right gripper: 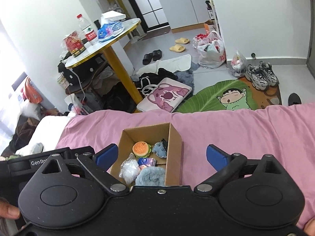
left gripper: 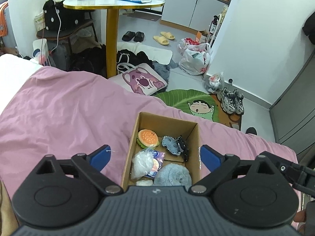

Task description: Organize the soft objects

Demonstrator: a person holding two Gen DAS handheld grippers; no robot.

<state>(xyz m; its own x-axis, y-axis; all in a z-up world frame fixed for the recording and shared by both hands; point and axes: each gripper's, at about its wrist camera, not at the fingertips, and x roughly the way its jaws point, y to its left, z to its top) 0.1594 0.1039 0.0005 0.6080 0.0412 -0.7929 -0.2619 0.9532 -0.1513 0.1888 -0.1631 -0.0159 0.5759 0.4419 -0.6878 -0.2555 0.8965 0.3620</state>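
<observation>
Both tongs hang over the box (left gripper: 194, 137), spread wide and empty: the left tongs (left gripper: 154, 158) straddle it, and the right tongs (right gripper: 162, 157) sit just beside them, jaws apart with nothing between. The box rests on the pink bed (left gripper: 59, 114), near the edge that faces the floor.

Inside lie the soft things: a burger (left gripper: 148, 137) toward the far end, a grey plush (left gripper: 170, 144) beside it with a dark item touching its right side, a clear bag (left gripper: 140, 162) of something white, a blue packet (left gripper: 157, 164) partly under the bag, and a fluffy ball (left gripper: 173, 174) at the near end. In my judgement the sorting looks close to finished, since no loose toy shows on the sheet.

Risks from here: the box stands on soft bedding near the edge, so a nudge from either jaw could tip it or slide it toward the floor. The two tools are close together and could knock each other. A pinch on the bag may catch only film and slip.

Hidden: the near wall of the box and whatever lies under the ball are covered by the tool bodies. A pale object at the near end is cut off. The dark item is too small to identify.
</observation>
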